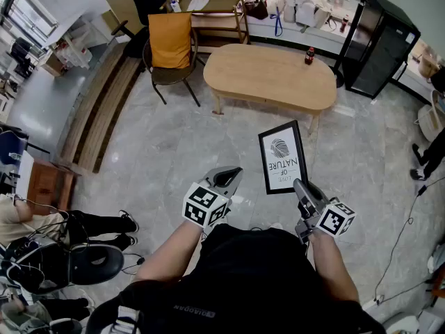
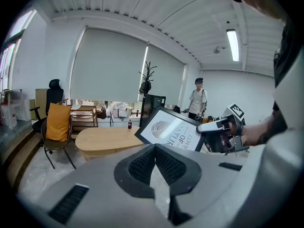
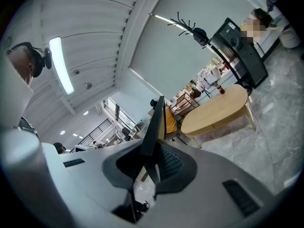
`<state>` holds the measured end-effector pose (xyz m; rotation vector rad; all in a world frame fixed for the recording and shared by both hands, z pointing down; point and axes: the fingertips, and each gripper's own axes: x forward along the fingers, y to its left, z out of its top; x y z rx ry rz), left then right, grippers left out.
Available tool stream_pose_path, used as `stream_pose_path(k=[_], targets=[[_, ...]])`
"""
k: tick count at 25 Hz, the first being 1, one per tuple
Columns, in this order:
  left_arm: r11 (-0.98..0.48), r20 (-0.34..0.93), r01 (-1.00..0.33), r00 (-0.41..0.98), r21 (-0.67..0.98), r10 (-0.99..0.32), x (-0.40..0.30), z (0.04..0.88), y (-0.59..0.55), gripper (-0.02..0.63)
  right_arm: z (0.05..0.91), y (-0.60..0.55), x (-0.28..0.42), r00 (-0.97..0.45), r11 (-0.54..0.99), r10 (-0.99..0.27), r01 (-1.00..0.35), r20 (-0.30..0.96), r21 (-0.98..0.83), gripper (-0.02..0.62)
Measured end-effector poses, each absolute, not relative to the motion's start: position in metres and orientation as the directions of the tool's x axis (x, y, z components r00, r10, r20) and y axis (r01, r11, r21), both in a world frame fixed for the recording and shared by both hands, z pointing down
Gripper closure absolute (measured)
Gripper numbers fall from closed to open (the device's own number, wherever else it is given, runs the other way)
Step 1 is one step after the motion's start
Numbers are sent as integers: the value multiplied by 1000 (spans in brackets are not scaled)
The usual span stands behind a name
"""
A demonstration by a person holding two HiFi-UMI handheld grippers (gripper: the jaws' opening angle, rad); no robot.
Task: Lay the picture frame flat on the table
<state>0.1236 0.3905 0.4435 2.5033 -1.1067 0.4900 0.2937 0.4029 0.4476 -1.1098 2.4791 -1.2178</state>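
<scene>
Right gripper (image 1: 300, 186) fingers grasp the frame (image 1: 283, 157) by its lower edge. Left gripper (image 1: 233, 175) fingers are clenched together and hold nothing, just beside the frame. The frame is tilted in the air over the floor (image 1: 174, 152), short of the worktop (image 1: 271, 75). A bottle (image 1: 309, 56) stands on the worktop.

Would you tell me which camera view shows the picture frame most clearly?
The head view: the picture frame faces the camera whole, its print readable, held by the right gripper. The left gripper view shows its front aslant, partly hidden; the right gripper view shows only its edge between the jaws.
</scene>
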Motion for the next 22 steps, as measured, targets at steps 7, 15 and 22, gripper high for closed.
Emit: stream_pose_path(k=[7, 15, 22], targets=[[-640, 431, -733, 666, 229, -609, 64, 440, 392, 601, 437, 410, 225, -691, 390, -707, -557, 149, -733, 548], [-665, 387, -707, 698, 240, -603, 50, 434, 399, 601, 430, 423, 205, -681, 399, -713, -590, 167, -701, 548], [-668, 416, -692, 711, 274, -567, 11, 444, 392, 601, 424, 417, 160, -699, 395, -705, -530, 122, -750, 546]])
